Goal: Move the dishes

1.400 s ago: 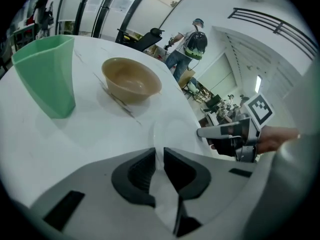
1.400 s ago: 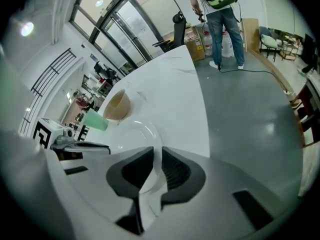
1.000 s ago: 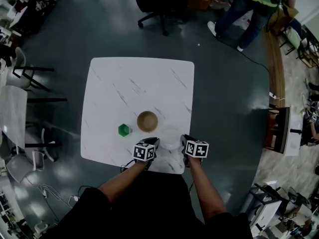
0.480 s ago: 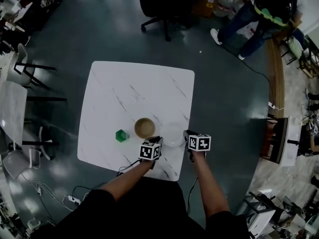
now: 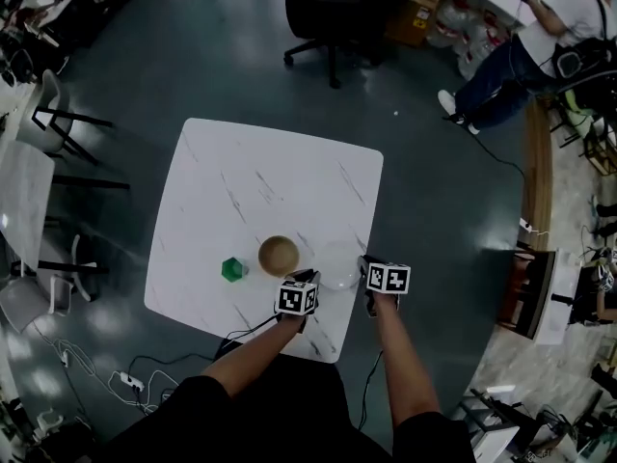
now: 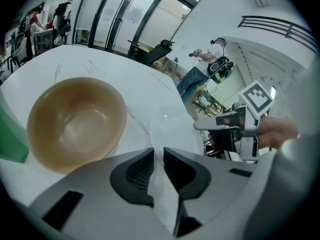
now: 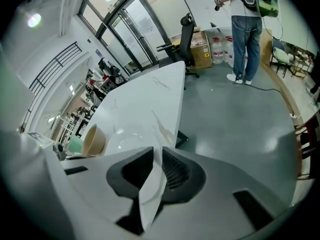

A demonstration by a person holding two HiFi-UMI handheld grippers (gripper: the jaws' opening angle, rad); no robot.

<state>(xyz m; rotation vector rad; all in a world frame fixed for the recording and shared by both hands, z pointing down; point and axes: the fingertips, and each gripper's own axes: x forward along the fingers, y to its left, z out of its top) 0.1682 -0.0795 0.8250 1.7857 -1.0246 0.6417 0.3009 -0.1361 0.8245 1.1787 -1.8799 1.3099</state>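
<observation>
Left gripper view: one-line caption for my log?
Left gripper shut on the white dish, tan bowl beside it, right gripper clamping the far rim.

Green object (image 6: 10, 138) cut by left gripper view's edge | near rim of white plate (image 6: 172, 128) hidden from us behind left gripper (image 6: 158, 156) | overhead, we barely separate plate from table (image 5: 241, 181)
</observation>
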